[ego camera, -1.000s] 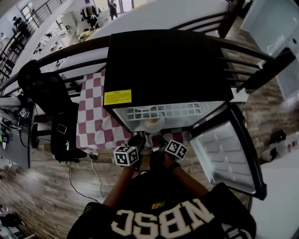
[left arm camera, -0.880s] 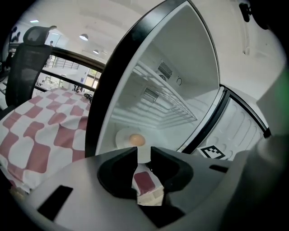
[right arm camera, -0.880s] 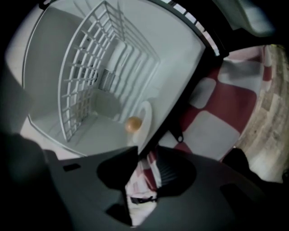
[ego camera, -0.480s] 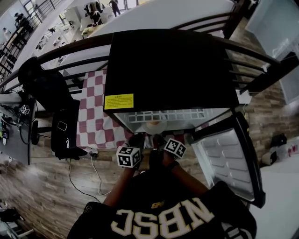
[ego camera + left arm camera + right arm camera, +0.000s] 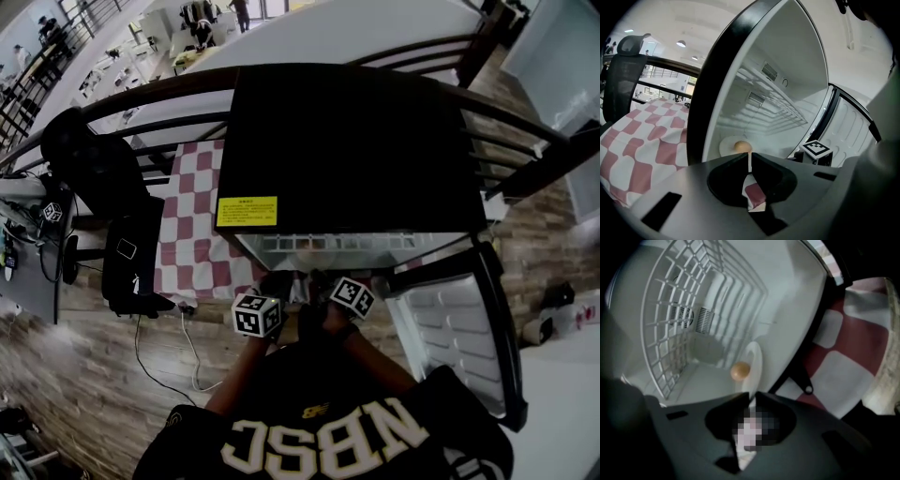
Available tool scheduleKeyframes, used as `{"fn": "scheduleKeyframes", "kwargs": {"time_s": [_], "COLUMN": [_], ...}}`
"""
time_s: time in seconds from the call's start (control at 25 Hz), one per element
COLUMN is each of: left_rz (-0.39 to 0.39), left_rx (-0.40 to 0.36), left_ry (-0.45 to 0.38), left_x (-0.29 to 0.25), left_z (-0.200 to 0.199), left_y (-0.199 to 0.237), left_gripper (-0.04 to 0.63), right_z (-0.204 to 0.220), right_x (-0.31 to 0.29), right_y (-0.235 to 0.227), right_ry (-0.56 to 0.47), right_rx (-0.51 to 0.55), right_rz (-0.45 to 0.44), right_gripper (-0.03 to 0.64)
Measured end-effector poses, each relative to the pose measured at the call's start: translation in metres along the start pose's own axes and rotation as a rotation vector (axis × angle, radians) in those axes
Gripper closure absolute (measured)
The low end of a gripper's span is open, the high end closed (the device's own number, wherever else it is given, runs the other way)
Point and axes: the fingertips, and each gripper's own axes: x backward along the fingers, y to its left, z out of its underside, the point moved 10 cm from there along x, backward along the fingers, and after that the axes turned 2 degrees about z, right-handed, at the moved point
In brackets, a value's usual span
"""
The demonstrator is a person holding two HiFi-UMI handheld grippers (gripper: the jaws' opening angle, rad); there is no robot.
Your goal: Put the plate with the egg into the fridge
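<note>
Checkered cloth [image 5: 192,234] left of fridge [image 5: 347,141]; plate [image 5: 725,146] with egg [image 5: 742,146] lies inside on fridge floor. Left gripper [image 5: 750,158] and right gripper [image 5: 751,401] near opening, jaws just closed together, empty. Slamming door [image 5: 455,328] could roll egg off.

Your egg [image 5: 742,146] lies on the plate [image 5: 725,146], inside the fridge [image 5: 347,141] under the wire shelf [image 5: 675,310]; door [image 5: 459,328] right, cloth [image 5: 192,234] left.

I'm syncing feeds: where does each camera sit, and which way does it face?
Head view: on head, steeply down at fridge; forearms, left hand-held gripper, right hand-held gripper show.
Left gripper view: on that gripper, into fridge; jaws just closed, empty.
Right gripper view: likewise; jaws just closed, empty.
Gripper views share plate, egg.
</note>
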Motion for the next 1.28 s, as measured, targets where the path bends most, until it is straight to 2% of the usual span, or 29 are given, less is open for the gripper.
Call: {"fn": "scheduleKeyframes", "kwargs": {"time_s": [0.24, 0.6, 0.8, 1.0, 1.08, 1.2, 1.28], "left_rz": [0.000, -0.015, -0.016, -0.018, -0.015, -0.008, -0.007], "left_rx": [-0.006, 0.009, 0.015, 0.030, 0.048, 0.067, 0.069], "left_ry": [-0.008, -0.016, -0.009, -0.006, -0.007, -0.010, -0.007], "left_x": [-0.002, 0.000, 0.003, 0.009, 0.012, 0.017, 0.021], "left_z": [-0.005, -0.006, -0.002, 0.003, 0.004, 0.007, 0.010], "left_y": [0.002, 0.004, 0.003, 0.005, 0.005, 0.002, 0.000], "left_gripper": [0.554, 0.554, 0.554, 0.554, 0.554, 0.554, 0.554], "right_z": [-0.014, -0.034, -0.044, -0.048, -0.050, -0.053, -0.055], "right_x": [-0.012, -0.036, -0.044, -0.047, -0.048, -0.047, -0.044], "right_y": [0.014, 0.028, 0.029, 0.037, 0.040, 0.047, 0.050], "right_ry": [-0.006, -0.037, -0.045, -0.023, -0.019, -0.018, -0.026], "right_rx": [0.014, 0.048, 0.107, 0.247, 0.370, 0.598, 0.685], "right_rz": [-0.017, 0.013, 0.056, 0.130, 0.189, 0.283, 0.308], "right_gripper": [0.566, 0.569, 0.569, 0.566, 0.549, 0.476, 0.409]}}
